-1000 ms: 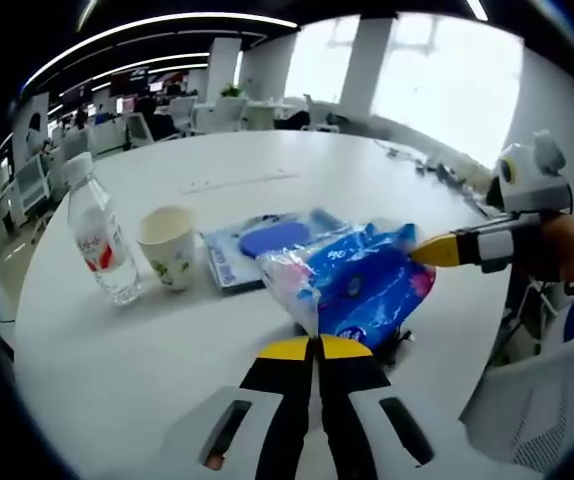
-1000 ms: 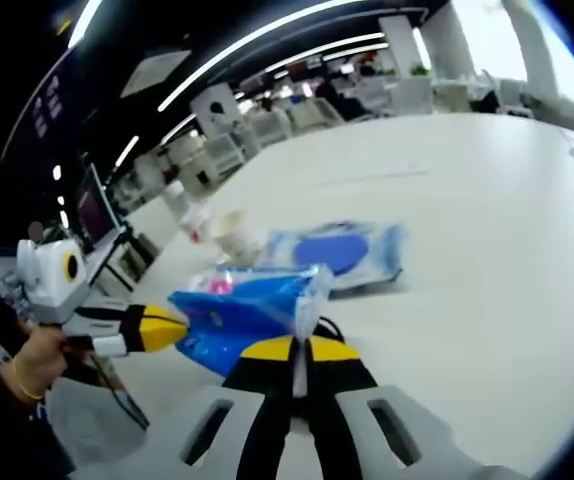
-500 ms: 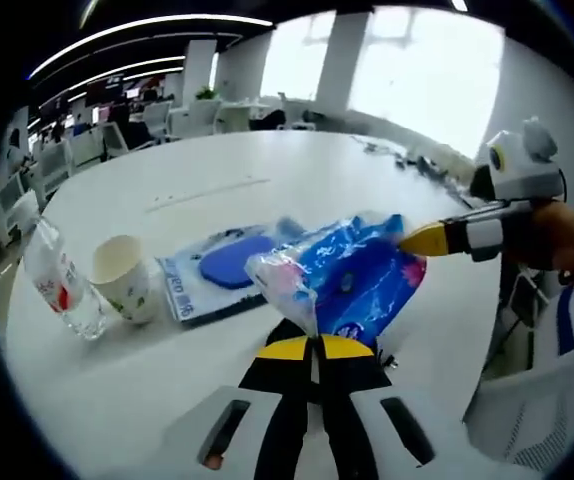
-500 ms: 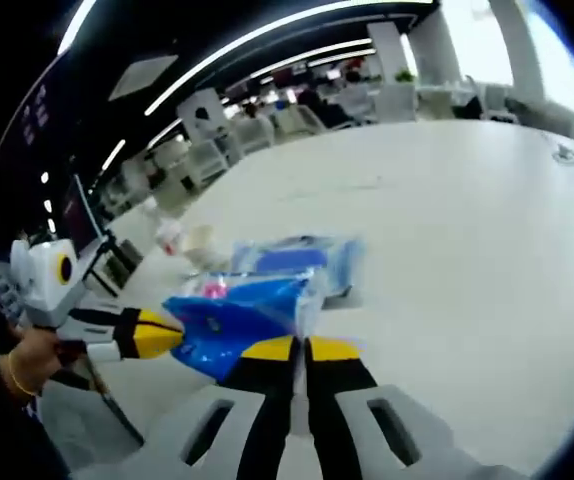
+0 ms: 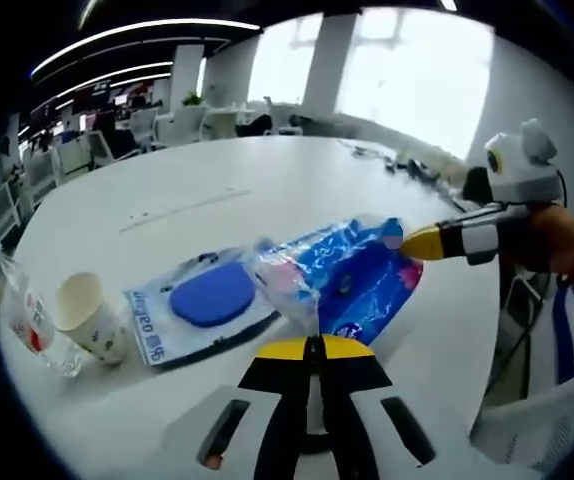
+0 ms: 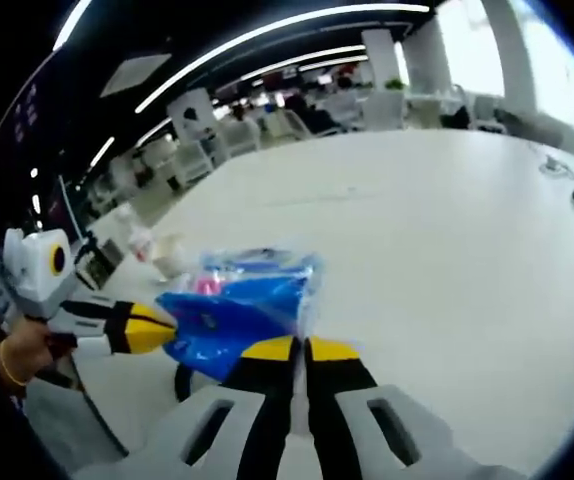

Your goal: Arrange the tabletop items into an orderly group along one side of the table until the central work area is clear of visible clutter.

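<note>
Left gripper: jaws closed together on one end of the blue plastic pack, at the pinkish-white corner nearest the camera. In the right gripper view it enters from the left, yellow tips against the pack's far end, with a hand behind it.

Right gripper: jaws pressed together on the other end of the same pack. In the left gripper view it enters from the right, yellow tip at the pack's upper right corner, a hand gripping the handle.

Blue plastic pack: held between both grippers, stretched across the near part of the surface; whether its underside touches the surface I cannot tell.

Flat packet with blue oval: lies flat on the surface, just left of the pack in the left gripper view, its right edge partly under the pack.

Paper cup: upright, left of the flat packet, near it but apart.

Water bottle: clear, red label, just beside the cup on its left, at the view's edge; appears tilted by the lens.

Surface: white, large, rounded; the far centre is bare apart from a faint strip.

Surroundings: open office with chairs and desks beyond, bright windows behind.
</note>
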Available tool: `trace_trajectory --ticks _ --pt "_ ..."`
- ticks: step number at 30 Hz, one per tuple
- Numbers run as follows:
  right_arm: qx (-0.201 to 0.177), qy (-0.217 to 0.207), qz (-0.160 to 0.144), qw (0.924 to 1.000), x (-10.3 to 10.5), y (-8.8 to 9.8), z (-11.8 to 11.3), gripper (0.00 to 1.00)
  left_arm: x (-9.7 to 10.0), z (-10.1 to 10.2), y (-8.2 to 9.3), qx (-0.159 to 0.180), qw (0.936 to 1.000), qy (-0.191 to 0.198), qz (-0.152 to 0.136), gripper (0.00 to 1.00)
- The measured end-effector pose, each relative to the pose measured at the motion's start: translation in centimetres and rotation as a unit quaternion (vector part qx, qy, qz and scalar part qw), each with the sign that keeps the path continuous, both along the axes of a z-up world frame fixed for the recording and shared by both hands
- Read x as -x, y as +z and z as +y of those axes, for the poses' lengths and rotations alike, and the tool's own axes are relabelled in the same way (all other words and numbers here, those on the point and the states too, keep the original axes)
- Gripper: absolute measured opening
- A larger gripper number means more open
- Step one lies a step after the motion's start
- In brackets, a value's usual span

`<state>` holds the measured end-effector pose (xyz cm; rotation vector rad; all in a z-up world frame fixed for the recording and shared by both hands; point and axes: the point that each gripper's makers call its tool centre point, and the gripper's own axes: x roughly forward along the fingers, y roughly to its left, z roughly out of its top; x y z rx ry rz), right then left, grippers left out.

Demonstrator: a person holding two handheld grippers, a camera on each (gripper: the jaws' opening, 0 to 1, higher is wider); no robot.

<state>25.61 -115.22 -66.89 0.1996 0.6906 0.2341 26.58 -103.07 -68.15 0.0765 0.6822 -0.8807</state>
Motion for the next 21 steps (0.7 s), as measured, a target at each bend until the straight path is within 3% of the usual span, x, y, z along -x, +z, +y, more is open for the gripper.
trace_trajectory --ticks 12,21 --pt "0.029 -0.006 -0.002 0.9996 -1.8 -0.5 -3.1 0.00 -1.2 -3.2 -0.7 0.023 0.9995 0.006 0.022 0.03" --pt "0.050 -0.016 -0.013 0.9985 -2.8 -0.7 -5.8 0.00 -2.3 -6.0 -1.4 0.035 0.9991 0.014 0.018 0.03"
